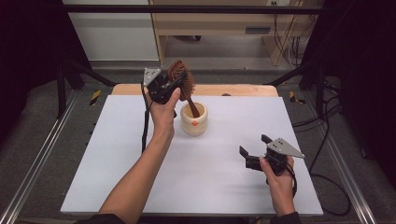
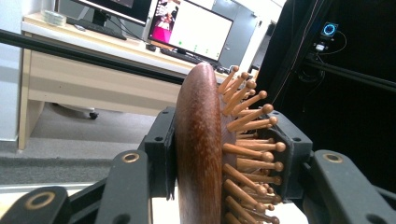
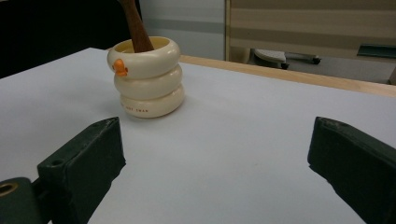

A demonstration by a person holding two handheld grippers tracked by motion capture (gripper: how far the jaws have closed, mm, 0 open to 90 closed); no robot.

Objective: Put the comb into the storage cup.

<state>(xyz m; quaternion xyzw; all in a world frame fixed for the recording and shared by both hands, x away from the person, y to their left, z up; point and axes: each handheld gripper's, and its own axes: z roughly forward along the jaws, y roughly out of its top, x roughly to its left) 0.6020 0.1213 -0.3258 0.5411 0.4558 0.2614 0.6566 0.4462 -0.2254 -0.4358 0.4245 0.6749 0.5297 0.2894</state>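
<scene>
Where the action sits: at the cup (image 1: 194, 119), near the far middle of the white surface (image 1: 140, 163).
Brush (image 1: 181, 79): wooden, held up over the cup, handle (image 1: 193, 108) dipping into the cup's mouth, head raised and tilted to the left.
Left tongs (image 1: 175, 84): clamped on the brush head, one pad on the smooth back, the other against the pin side; seen close in the left gripper view, brush (image 2: 201, 154) upright between the pads.
Right tongs (image 1: 254, 147): wide apart, nothing between, resting low over the surface at the near right, well apart from the cup; aimed at the cup (image 3: 145, 77) in the right gripper view.
Cup: cream, three stacked rings, small orange mark on the side, standing upright, touched by neither set of tongs.
Handling, brush: stiff hardwood, likely light; polished back looks slippery, so a firm squeeze wanted; pins (image 2: 252, 154) thin and ball-tipped, probably the weak part, better not crushed.
Where to grip: across the head as now, or lower at the neck for better control of the handle end.
Handling, cup: looks light and possibly tippable; sideways push from the handle could knock it over.
Stage, judged: brush partly seated, head not yet let go.
</scene>
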